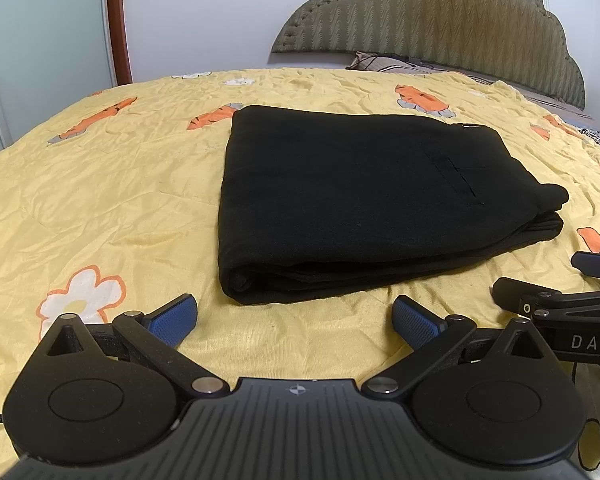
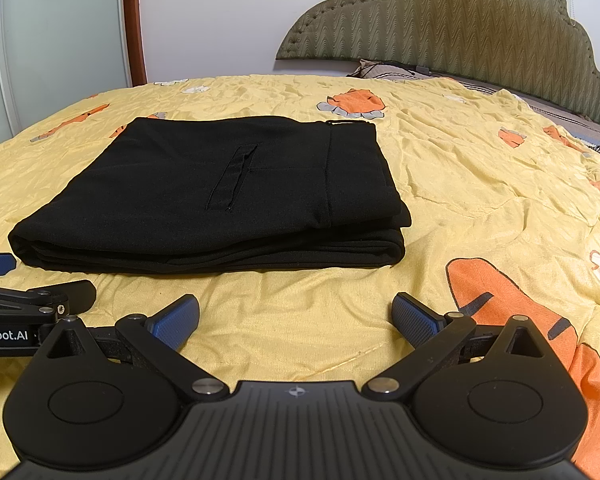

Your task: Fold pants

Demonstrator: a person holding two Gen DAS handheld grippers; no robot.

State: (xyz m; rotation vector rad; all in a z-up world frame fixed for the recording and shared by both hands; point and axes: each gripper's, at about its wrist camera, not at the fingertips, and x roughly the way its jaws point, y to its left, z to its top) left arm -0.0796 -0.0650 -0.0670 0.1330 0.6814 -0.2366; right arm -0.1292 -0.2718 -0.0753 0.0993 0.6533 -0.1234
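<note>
1. The black pants point(image 1: 360, 200) are lying folded into a thick rectangle on the yellow bedspread point(image 1: 100, 200), out at about twelve o'clock from both claws and a little apart from them.
2. The left claw point(image 1: 296, 320) is hovering low over the bed with its blue pads spread wide, gripping nothing.
3. The right claw point(image 2: 296, 320) is sitting just beside it, jaws likewise wide apart and empty.
4. The cloth is looking soft and limp, light enough, I'd say, and matte rather than slippery; stacked layers are showing along the near edge, so it would be sagging and sliding apart if lifted by one corner.
5. The waistband point(image 2: 352, 168), over at three o'clock on the stack in the right view, is looking like the stiffest part.
6. If another fold is wanted, I'd be taking hold at the near corners, pinching through all the layers at once.
7. To my eye the folding is looking nearly or fully done.
</note>
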